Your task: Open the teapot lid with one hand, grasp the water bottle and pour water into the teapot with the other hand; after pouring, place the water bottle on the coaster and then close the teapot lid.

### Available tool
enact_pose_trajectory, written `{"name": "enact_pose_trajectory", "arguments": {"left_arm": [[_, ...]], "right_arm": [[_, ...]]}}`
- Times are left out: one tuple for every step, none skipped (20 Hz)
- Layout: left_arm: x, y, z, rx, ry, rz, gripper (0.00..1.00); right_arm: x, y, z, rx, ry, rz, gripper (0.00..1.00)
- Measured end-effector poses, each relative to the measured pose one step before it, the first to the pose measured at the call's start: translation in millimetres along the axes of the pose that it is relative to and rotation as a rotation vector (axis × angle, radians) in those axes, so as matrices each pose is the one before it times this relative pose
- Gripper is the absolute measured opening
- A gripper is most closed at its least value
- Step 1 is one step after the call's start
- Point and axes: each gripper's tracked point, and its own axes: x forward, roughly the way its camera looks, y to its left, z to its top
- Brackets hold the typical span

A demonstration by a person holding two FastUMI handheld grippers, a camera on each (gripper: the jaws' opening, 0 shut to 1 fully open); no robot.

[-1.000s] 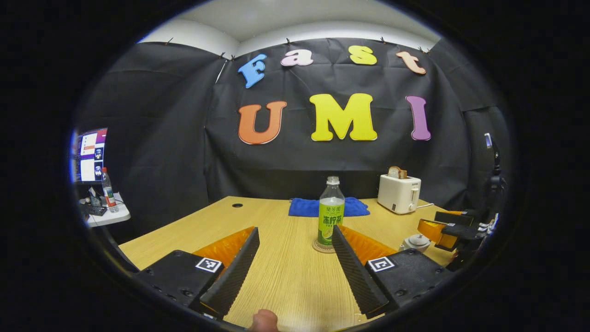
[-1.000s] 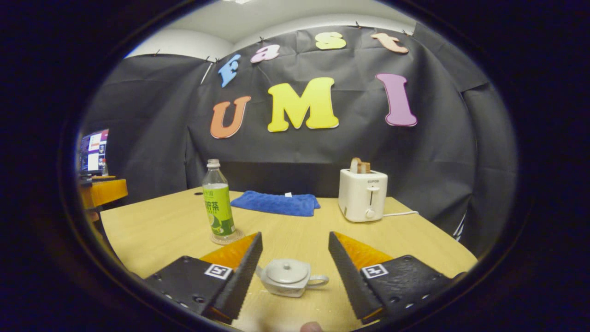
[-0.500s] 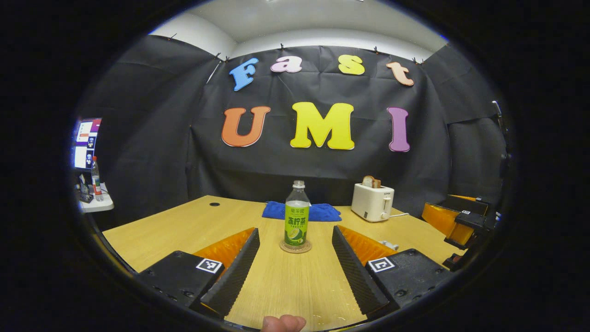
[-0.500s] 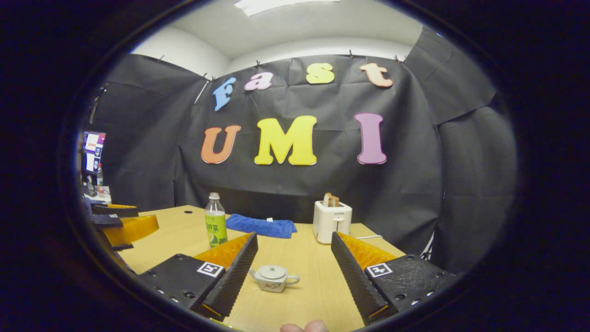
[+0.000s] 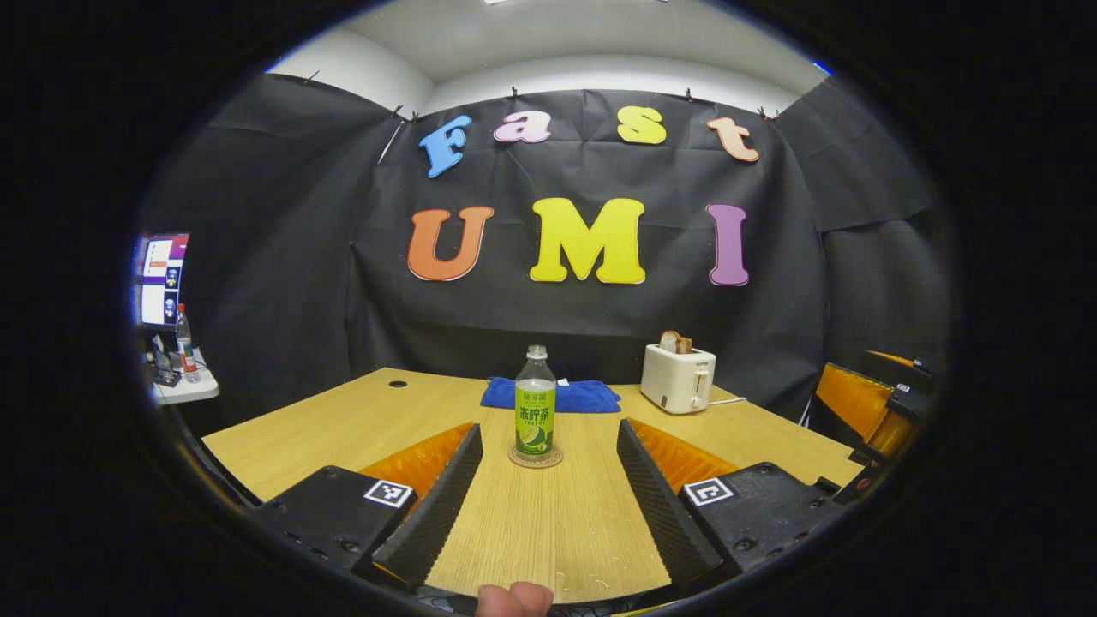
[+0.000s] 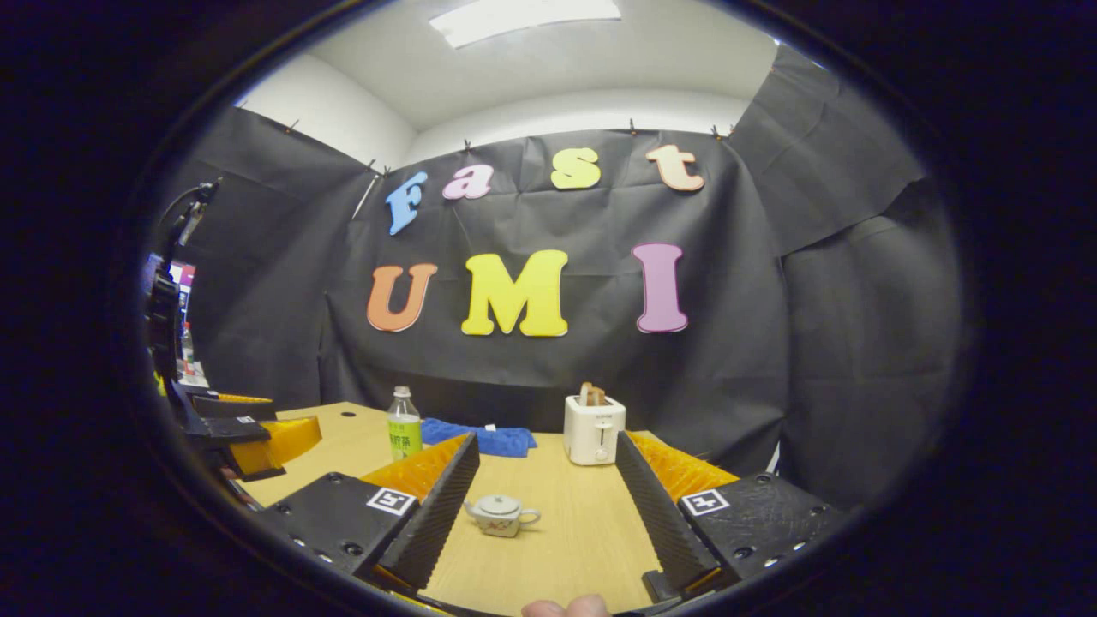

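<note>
Behind the bottle [image 5: 536, 401] lie a blue cloth [image 5: 557, 395] and toaster [image 5: 678, 378]; both grippers gape, empty.

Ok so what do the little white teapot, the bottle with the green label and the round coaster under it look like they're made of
The small white teapot looks like glazed ceramic: smooth, faintly glossy, with a small painted pattern. The clear bottle with the green label looks like thin plastic, see-through above the label. The round tan coaster is matte and could be cork or wood; too small to say.
</note>
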Motion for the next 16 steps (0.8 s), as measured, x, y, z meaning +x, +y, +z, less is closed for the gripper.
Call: {"name": "enact_pose_trajectory", "arguments": {"left_arm": [[-0.69,-0.7,0.66,-0.00051,-0.00122,0.00224,0.99],[-0.11,-1.22,-1.75,-0.00131,0.00753,-0.00174,0.99],[-0.51,-1.77,-1.16,0.0015,0.00475,-0.00468,0.99],[-1.24,-0.26,3.06,0.00371,-0.00561,0.00105,0.99],[-2.59,1.31,3.79,0.00617,-0.00974,0.00397,0.99],[-1.0,1.43,3.95,0.00508,-0.01103,0.00285,0.99],[-1.81,1.36,2.95,0.00236,-0.00948,0.00387,0.99],[-0.92,1.1,1.98,0.00321,-0.00752,0.00233,0.99],[-1.37,0.96,3.0,0.00259,-0.00895,0.00362,0.99],[0.04,1.26,2.56,0.00262,-0.00632,0.00373,0.99],[-0.84,1.16,1.12,0.00105,-0.00296,0.00156,0.99],[-1.33,0.5,1.37,-0.00037,-0.00496,0.002,0.99],[0.29,1.01,1.52,-0.00033,-0.00529,0.00286,0.99],[-0.03,0.71,0.75,-0.00015,-0.0011,0.00066,0.99],[-0.51,0.58,0.17,0.00151,0.0007,-0.00121,0.98],[-0.54,0.54,-0.15,0.00264,-0.00045,0.00095,0.98]], "right_arm": [[-2.65,0.63,3.21,-0.00376,-0.0086,0.00094,0.96],[-1.08,0.5,3.4,-0.00743,-0.00705,-0.00233,0.96],[-0.87,0.47,1.26,-0.00462,-0.00568,-0.00177,0.96],[-0.09,1.12,-0.33,0.00443,-0.00039,-0.00181,0.96],[0.08,3.5,-2.46,0.00992,0.0032,0.00586,0.96],[1.01,3.99,-2.49,0.00404,0.00589,0.0042,0.97],[1.19,2.38,-3.09,-0.00131,0.00605,0.00208,0.96],[0.81,3.18,-0.9,-0.00124,0.00268,0.00667,0.96],[0.65,2.23,0.9,-0.00012,-0.00127,0.00054,0.96],[-0.84,1.12,1.46,0.00315,-0.00245,-0.00003,0.96],[0.76,1.63,0.37,0.00562,-0.00228,-0.00048,0.97],[-0.3,-0.19,0.57,0.00364,-0.00218,-0.00204,0.96],[0.43,-0.07,-0.4,0.00158,-0.001,-0.00151,0.96],[0.77,1.13,-0.97,-0.0001,0.0023,0.00126,0.96],[-0.05,1.63,-0.6,0.00241,0.00148,0.00148,0.96],[0.87,1.68,0.11,0.00331,0.00054,0.00298,0.97]]}}
